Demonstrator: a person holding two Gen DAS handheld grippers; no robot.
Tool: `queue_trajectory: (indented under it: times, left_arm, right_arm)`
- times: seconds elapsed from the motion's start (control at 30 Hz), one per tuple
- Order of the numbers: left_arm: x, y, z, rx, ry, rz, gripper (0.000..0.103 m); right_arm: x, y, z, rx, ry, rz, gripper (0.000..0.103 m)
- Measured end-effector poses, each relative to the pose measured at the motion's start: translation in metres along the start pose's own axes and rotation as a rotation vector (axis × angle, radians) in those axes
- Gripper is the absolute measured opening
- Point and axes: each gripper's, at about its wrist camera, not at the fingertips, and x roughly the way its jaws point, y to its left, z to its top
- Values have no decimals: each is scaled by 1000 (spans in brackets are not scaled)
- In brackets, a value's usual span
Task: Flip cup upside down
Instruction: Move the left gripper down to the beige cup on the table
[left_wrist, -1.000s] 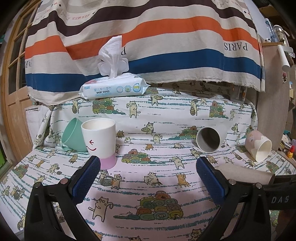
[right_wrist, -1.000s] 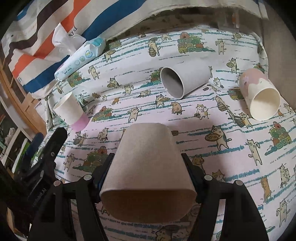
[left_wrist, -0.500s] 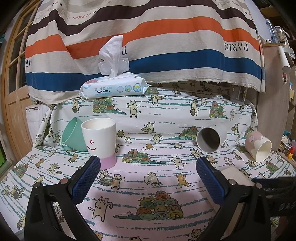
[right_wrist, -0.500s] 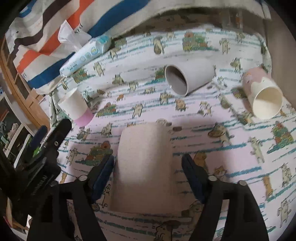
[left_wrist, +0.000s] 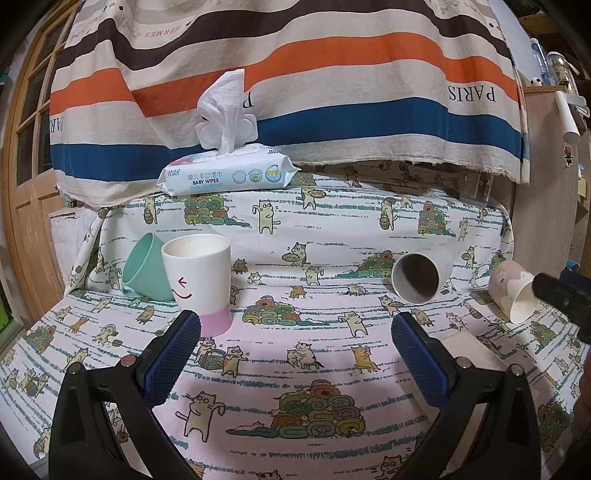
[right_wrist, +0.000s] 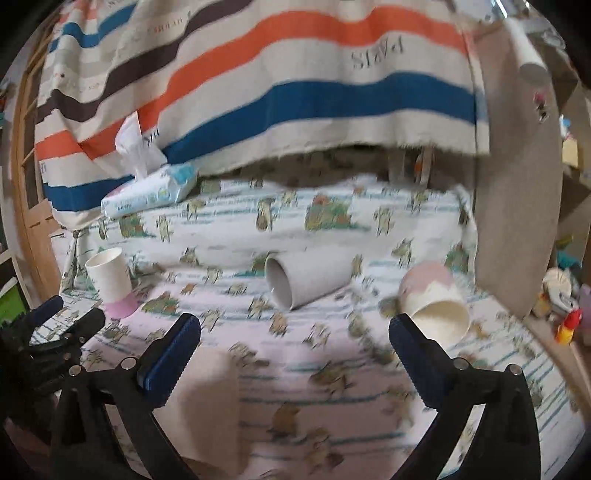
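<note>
A beige cup stands upside down on the cat-print cloth, low in the right wrist view; its top shows in the left wrist view. My right gripper is open and empty, raised above and behind that cup. My left gripper is open and empty over the cloth. A grey cup lies on its side. A pink and cream cup lies on its side at the right. A white cup with a pink base stands upright.
A mint green cup leans behind the white cup. A pack of baby wipes sits at the back under a striped cloth. A wooden door frame is at the left, a cabinet side at the right.
My right gripper set the beige cup down upside down, opened, let it go and pulled back and up. My left gripper has not moved.
</note>
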Motion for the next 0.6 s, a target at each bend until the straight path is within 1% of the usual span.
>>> queue_trajectory:
  times: [0.07, 0.17, 0.23, 0.33, 0.37, 0.47, 0.6]
  left_arm:
    - [0, 0, 0, 1, 1, 0, 103]
    - [1, 0, -1, 2, 3, -1, 103]
    - [1, 0, -1, 1, 3, -1, 103]
    - [2, -1, -2, 0, 5, -1, 103]
    - [2, -1, -3, -1, 5, 0, 103]
    - [2, 0, -4, -5, 4, 1, 103]
    - [2, 1, -5, -6, 5, 2, 103]
  right_arm:
    - [-4, -7, -2, -8, -48, 3, 103]
    - [-10, -20, -8, 21, -121, -5, 103]
    - [-9, -29, -10, 44, -126, 2, 103]
    - [-9, -42, -10, 103, -129, 35, 103]
    - [-9, -45, -10, 110, -135, 31, 103]
    - [-11, -47, -9, 82, -156, -24, 103]
    - [-13, -44, -9, 28, -164, -37, 103]
